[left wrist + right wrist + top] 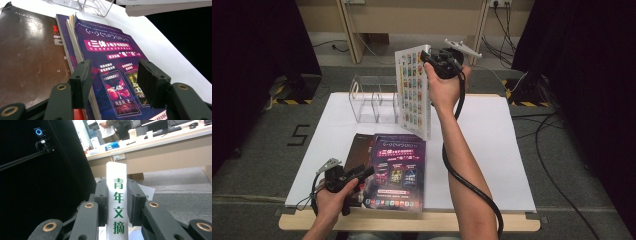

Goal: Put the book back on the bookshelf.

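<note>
The magazine [413, 90] is white, its cover a grid of small multicoloured pictures, its spine [117, 205] lettered in green. The booklet [398, 170] is purple with pink banners. The book [27, 55] beside it is glossy dark brown.

A work room or lab is shown. Black curtains [257, 60] are hung around a white table [492, 150], and cables [557, 165] are spread over the grey floor. A long desk [160, 145] with a keyboard [172, 129] is seen behind.
</note>
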